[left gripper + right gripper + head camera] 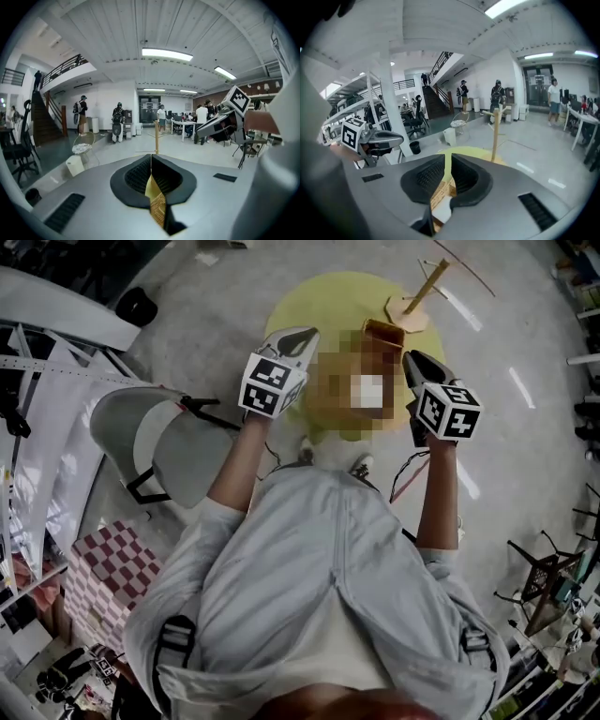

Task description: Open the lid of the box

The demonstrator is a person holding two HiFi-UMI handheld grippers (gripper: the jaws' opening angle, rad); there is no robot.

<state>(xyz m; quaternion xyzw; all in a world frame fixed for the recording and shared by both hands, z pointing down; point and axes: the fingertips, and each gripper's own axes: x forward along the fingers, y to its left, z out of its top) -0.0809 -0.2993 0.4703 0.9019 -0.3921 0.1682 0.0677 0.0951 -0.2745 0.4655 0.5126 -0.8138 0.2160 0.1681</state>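
A small woven wooden box [384, 334] stands on a round yellow table [319, 296]; a mosaic patch hides most of it. My left gripper [302, 336] is at the table's left side. In the left gripper view its jaws [151, 173] meet on a thin yellowish woven piece of the box [157, 204]. My right gripper [417, 360] is at the box's right side. Its jaws [446, 176] stand a narrow slit apart, with the box's woven edge [439, 194] between the pads and something white [441, 211] just below. Each gripper shows in the other's view.
A wooden stand with a slanted stick [412, 306] sits at the table's far right, seen as an upright post [494, 136]. A grey chair [141, 437], a checked box [108, 568] and white shelving [37, 427] are at my left. Several people stand far off in the hall.
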